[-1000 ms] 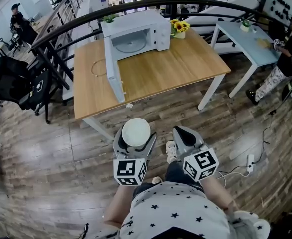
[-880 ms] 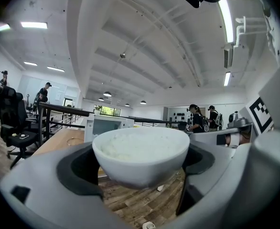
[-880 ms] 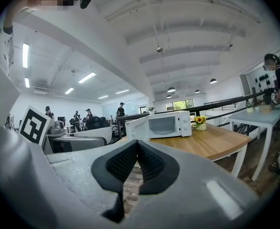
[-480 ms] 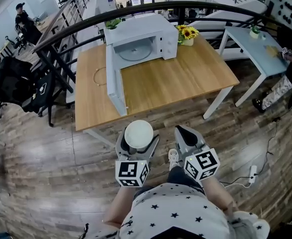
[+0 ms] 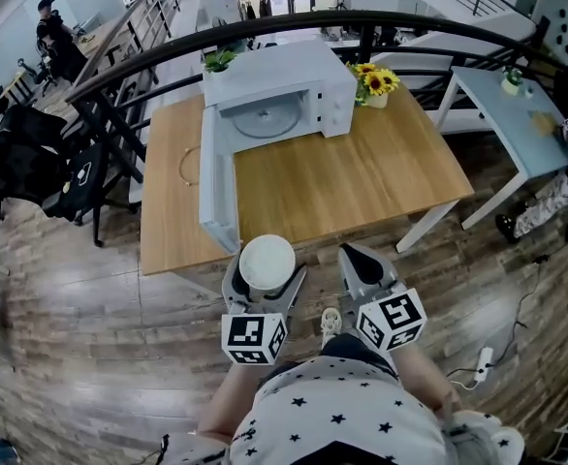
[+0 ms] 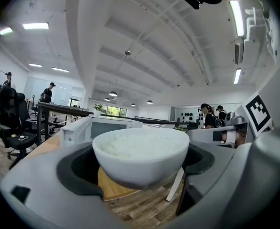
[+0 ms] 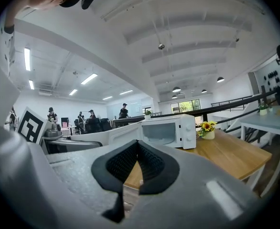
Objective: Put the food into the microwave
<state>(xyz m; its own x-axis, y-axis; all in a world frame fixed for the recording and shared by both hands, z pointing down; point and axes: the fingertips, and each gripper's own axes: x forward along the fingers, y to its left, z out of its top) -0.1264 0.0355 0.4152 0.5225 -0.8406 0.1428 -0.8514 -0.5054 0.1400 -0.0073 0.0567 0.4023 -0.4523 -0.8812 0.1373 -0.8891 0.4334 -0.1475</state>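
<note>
Wood-plank flooring [image 5: 90, 356] spread under the person, whose star-patterned shirt [image 5: 332, 405] filled the bottom of the head view. Just ahead of it sat the two marker cubes, one on the left gripper [image 5: 266, 277] and one on the right gripper [image 5: 354, 260], the two held side by side and apart.

From the left gripper view, the left jaws stood wide and clasped a white bowl [image 6: 140, 154] by its sides, upright and level, with white rice [image 6: 139, 144] heaped to the rim. The right jaws were pressed together, their black pads [image 7: 152, 163] meeting with nothing between them. A shoe [image 5: 331, 323] showed on the floor between the grippers.

The bowl hung above the floor just short of the near edge of a wooden table [image 5: 362, 182], close to the lower corner of the open microwave door [image 5: 216, 187]. That door swung out to the left, toward the person. Farther back on the table stood the white microwave [image 5: 303, 76], its cavity open and its glass turntable [image 5: 263, 119] bare, well apart from the bowl. A thin ring-shaped thing [image 5: 189, 163] lay on the table left of the door. A pot of sunflowers [image 5: 374, 83] stood just right of the microwave, and a small green plant [image 5: 218, 61] at its back left corner.

Beyond the table ran a dark curved railing [image 5: 119, 66]. A pale blue table [image 5: 517, 114] stood at the right, black chairs [image 5: 32, 153] at the left, and a person in dark clothes [image 5: 56, 42] far off at the upper left.
</note>
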